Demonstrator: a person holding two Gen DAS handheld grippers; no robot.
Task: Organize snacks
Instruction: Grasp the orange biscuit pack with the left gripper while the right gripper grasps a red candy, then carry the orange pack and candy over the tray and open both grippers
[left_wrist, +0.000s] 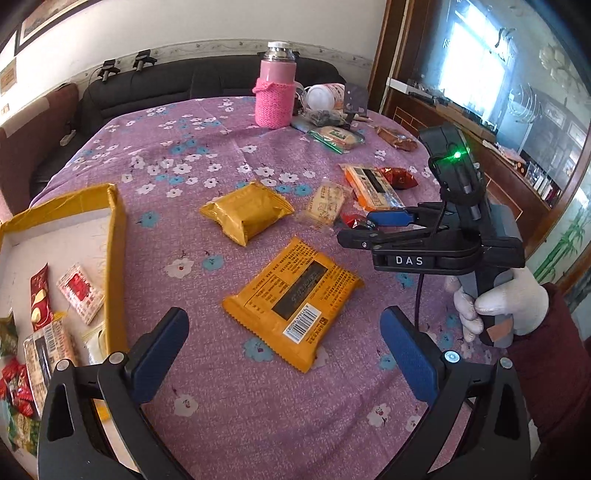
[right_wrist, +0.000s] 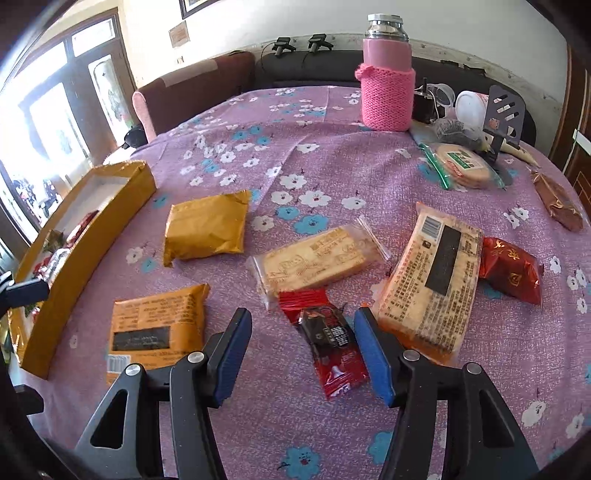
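Right gripper (right_wrist: 301, 360) jaws apart, straddling red sachet (right_wrist: 330, 347) flat on table (right_wrist: 332, 162), pads clear of it. Left gripper (left_wrist: 284, 354) spread wide above orange packet (left_wrist: 293, 301), nothing gripped. Gold packet (left_wrist: 246, 215) mid-table. Yellow box (left_wrist: 115, 258) at left edge, snacks inside.

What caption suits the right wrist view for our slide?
Open right gripper straddles a small red snack packet on the floral tablecloth.
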